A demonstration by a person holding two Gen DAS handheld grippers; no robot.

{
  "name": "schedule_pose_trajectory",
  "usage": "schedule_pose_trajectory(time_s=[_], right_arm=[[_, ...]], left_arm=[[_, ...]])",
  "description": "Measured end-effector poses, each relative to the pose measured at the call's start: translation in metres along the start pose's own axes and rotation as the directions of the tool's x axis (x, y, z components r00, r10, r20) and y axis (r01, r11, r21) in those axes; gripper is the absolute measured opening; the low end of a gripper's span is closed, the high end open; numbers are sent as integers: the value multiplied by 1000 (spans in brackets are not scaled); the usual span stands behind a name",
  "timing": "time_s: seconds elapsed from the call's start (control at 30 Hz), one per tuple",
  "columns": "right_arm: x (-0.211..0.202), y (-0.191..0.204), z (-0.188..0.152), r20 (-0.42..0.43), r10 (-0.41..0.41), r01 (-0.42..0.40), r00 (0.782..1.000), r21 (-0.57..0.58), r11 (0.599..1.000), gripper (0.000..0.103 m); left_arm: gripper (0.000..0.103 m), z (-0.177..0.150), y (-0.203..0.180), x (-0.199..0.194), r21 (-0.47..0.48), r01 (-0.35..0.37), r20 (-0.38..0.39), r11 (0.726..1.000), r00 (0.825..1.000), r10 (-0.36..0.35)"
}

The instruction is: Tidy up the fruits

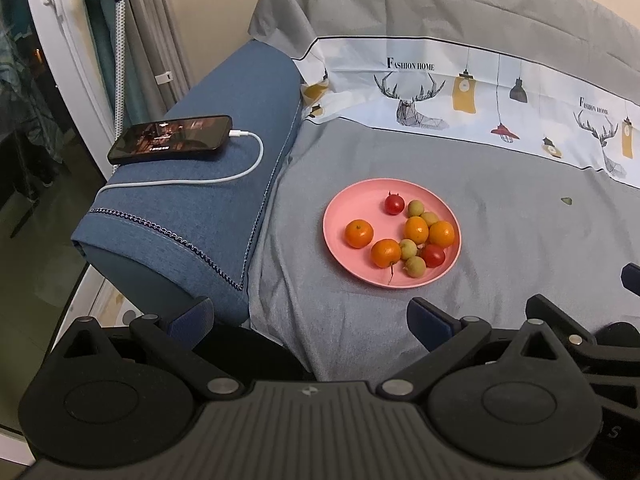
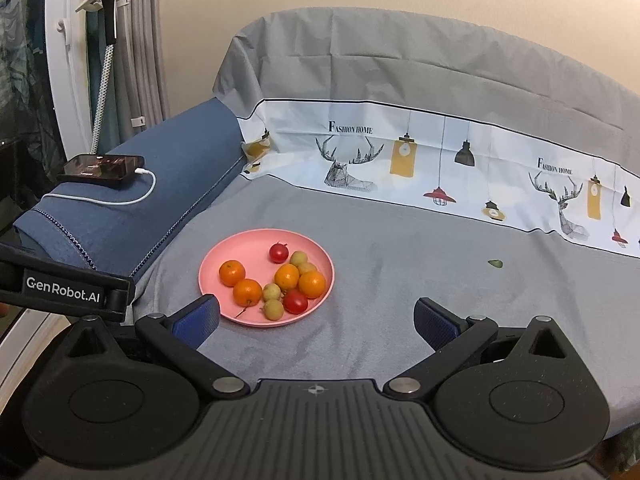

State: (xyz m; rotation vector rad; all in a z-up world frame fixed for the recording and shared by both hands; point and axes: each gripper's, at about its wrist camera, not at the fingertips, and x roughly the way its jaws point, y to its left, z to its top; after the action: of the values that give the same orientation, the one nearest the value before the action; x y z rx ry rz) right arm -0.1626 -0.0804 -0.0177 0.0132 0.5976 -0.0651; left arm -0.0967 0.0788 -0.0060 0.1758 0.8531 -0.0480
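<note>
phone (image 1: 171, 139) charging on blue armrest (image 1: 208, 200), grey cover (image 1: 500, 240)

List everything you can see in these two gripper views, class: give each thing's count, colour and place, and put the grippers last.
plate: one, pink, on the grey cover
oranges: four, orange, on the plate
tomatoes: two, red, one at the far side of the plate, one at the near
small fruits: four, yellow-green, among the oranges
leaf scrap: one, green, on the cover, right of the plate
phone: one, black, screen lit, on the blue armrest
cable: one, white, plugged into the phone
armrest: one, blue, left of the plate
printed band: one, white, deer and lamps, behind the plate
left gripper: open, empty
right gripper: open, empty
</note>
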Motion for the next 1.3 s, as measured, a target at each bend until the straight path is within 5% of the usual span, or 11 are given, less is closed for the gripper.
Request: schedule_pose_trajectory(time_s=[0.57,0.8,1.3], right_arm=[[4,0,0,-8,-1,1,1000,0,1000,102],[5,-2,-2,-6,6,-6,1000,6,1000,102],[5,-4,-2,-7,10,-9,1000,12,1000,102]], left_arm=[[103,2,-3,3,8,0,-16,1000,1000,0],[103,-1,-2,-4,-9,-26,77,1000,997,26],[103,-1,-2,-4,-6,-1,66,1000,998,1]])
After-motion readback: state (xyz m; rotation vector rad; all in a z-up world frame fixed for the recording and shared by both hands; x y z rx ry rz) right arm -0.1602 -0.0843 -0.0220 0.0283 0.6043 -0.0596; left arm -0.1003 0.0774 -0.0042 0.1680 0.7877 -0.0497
